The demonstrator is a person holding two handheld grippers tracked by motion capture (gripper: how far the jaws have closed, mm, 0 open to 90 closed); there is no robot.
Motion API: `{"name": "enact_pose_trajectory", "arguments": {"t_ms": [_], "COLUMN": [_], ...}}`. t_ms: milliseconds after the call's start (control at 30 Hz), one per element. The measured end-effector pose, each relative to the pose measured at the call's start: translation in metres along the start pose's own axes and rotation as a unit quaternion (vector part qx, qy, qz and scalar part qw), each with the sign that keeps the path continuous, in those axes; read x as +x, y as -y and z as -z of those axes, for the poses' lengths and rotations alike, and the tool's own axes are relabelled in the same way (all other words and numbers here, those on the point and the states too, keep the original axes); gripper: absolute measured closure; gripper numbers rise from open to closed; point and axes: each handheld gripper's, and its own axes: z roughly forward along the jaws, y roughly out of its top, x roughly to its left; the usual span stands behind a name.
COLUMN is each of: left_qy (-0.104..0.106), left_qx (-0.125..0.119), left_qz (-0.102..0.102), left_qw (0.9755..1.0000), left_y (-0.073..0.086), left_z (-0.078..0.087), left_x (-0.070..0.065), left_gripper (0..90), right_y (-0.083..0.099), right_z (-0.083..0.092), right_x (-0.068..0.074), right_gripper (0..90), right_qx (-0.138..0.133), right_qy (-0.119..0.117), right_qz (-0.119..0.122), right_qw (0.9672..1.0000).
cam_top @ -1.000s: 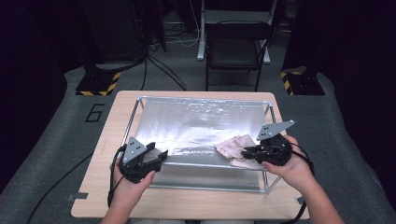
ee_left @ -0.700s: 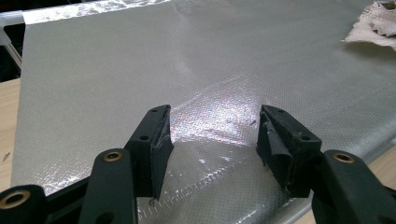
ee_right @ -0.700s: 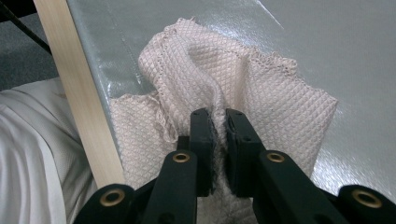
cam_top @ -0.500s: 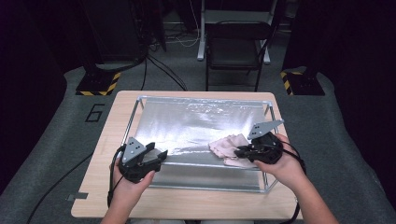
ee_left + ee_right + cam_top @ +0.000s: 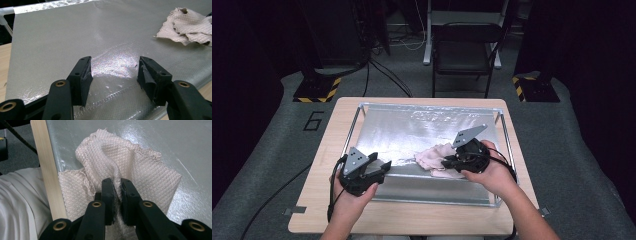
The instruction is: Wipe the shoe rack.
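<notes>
Pinching the cloth point(image 5: 130, 170) on the silver sheet point(image 5: 412, 132)

Your right gripper point(image 5: 117, 185) has its jaws clamped together on a raised fold of the cloth, which lies crumpled near the sheet's right front edge. That thin pinch could slip free if you tug hard, or the cloth could snag on the frame rail. Your left gripper point(image 5: 113, 72) hovers over bare sheet, jaws apart and empty.

One cloth point(image 5: 436, 159), one silver mat point(image 5: 412, 131), two grippers point(image 5: 384, 167) point(image 5: 446, 162), one chair point(image 5: 462, 55)
</notes>
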Motion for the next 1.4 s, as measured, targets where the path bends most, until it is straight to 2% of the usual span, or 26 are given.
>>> {"name": "enact_pose_trajectory", "arguments": {"t_ms": [133,300,400,500,600,633,733,1100,1400], "left_qy": [-0.001,-0.001,-0.001,-0.002,-0.001,-0.002,-0.003,-0.003,-0.003], "left_qx": [-0.002,-0.002,-0.002,-0.002,-0.001,-0.002,-0.003,-0.004,-0.003], "left_qz": [-0.001,-0.001,0.000,0.000,0.001,0.001,0.001,0.003,0.002], "left_qw": [1.0000,1.0000,1.0000,1.0000,1.0000,1.0000,1.0000,1.0000,1.0000], "left_y": [0.001,0.001,0.001,0.001,0.001,0.001,0.001,0.002,0.002], "left_z": [0.000,0.000,0.000,0.000,0.001,0.001,0.001,0.002,0.002], "left_x": [0.000,0.000,0.000,0.000,0.001,0.001,0.002,0.002,0.002], "left_gripper": [44.2,44.5,44.5,44.5,44.5,44.5,44.5,44.5,44.5], "right_y": [0.000,0.008,0.017,0.030,0.037,0.040,0.049,0.078,0.090], "right_z": [0.001,0.008,0.016,0.026,0.032,0.034,0.042,0.068,0.079], "right_x": [0.001,-0.001,-0.006,-0.010,-0.013,-0.013,-0.015,-0.022,-0.023], "right_gripper": [81.8,81.9,81.9,82.0,81.9,82.0,81.9,82.0,81.9], "right_qx": [-0.001,-0.004,-0.004,-0.014,-0.017,-0.019,-0.021,-0.033,-0.035], "right_qy": [0.001,0.007,0.010,0.016,0.019,0.021,0.027,0.043,0.051], "right_qz": [0.001,-0.006,-0.013,-0.031,-0.031,-0.040,-0.048,-0.064,-0.075], "right_qw": [1.0000,1.0000,0.9999,0.9993,0.9992,0.9988,0.9982,0.9965,0.9953]}}
